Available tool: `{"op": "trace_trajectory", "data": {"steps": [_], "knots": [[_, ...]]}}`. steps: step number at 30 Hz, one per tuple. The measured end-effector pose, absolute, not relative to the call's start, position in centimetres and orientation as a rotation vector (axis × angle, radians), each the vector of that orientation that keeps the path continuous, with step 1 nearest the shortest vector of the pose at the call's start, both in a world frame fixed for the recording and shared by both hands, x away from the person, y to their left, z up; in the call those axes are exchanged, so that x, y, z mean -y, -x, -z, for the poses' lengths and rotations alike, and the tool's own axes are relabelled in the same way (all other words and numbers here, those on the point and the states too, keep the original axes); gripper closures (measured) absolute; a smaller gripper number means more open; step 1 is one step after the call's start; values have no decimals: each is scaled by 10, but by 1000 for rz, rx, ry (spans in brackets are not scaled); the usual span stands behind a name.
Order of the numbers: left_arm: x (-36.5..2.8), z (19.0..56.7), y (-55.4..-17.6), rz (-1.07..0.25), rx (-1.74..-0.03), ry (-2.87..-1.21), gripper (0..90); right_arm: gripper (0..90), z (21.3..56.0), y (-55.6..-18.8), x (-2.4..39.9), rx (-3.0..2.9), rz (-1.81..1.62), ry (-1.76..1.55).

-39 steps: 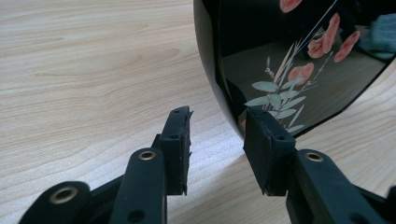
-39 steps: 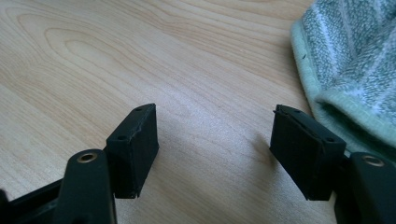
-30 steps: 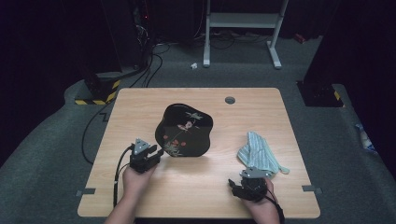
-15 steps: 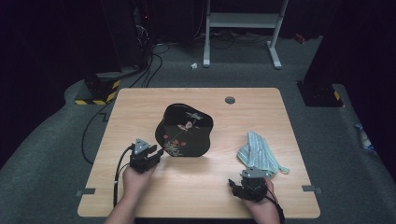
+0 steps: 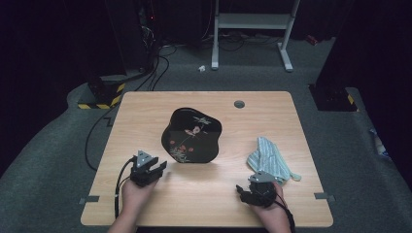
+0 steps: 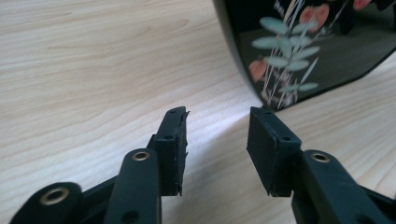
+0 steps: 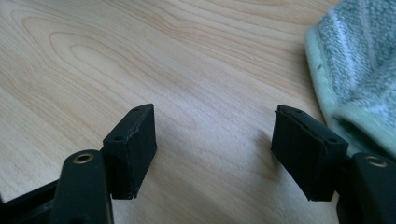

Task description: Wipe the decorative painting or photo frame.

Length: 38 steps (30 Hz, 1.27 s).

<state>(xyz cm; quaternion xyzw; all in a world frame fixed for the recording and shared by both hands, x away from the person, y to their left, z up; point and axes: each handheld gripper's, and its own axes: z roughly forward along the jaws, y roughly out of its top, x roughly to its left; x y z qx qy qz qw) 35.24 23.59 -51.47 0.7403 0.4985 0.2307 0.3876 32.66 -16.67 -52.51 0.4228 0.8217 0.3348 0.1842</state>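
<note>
Left of the tray (image 5: 192, 136), near the front-left of the table (image 5: 145, 111): left gripper (image 5: 154, 171), held in a hand (image 5: 136, 194), grey plate on top, cable trailing back toward the table edge. Jaws apart at a middling gap, just been opening, nothing between them but bare wood. Same gripper (image 6: 217, 135) in the left gripper view: tips low over the tabletop, pads facing each other, gap clear, tray (image 6: 303, 51) just ahead and to the right, not touched. Tray itself: black, glossy, wavy-edged, painted with pale green leaves, reddish flowers and thin stems; at the middle of the table, tilted, its near edge down on the wood and its face leaning toward the camera; whether anything props it from behind cannot be told. Behind the tray, toward the far edge: a small round grommet (image 5: 239, 104) set in the wood. Right of the tray, well apart from it: a crumpled towel (image 5: 269, 160), pale green with white stripes, lying flat on the table. Just in front of the towel, right of the tray and nearer the front edge: right gripper (image 5: 245, 191) in the other hand (image 5: 272, 211). Jaws wide, holding nothing. Same gripper (image 7: 215, 140) in the right gripper view: bare wood between the pads, towel (image 7: 359, 65) close beside the right-hand jaw, apart from it by a sliver of table.
</note>
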Motion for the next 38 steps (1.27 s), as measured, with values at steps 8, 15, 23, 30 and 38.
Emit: {"op": "trace_trajectory", "data": {"steps": [8, 15, 23, 30, 38], "knots": [[-252, 523, -340, -605, -1294, -1949, 455, 273, 525, -337, 152, -2345, -966, -1180], [-285, 533, -314, -595, -1296, -1974, 361, 194, 528, -350, 137, -2350, -965, -1144], [-296, 533, -309, -541, -1272, -1993, 211, 155, 529, -357, 128, -2341, -952, -1162], [-294, 534, -310, -542, -1268, -2015, 151, 154, 529, -360, 121, -2345, -953, -1154], [-300, 533, -310, -498, -1271, -1978, 152, 155, 529, -357, 121, -2336, -948, -1166]]}}
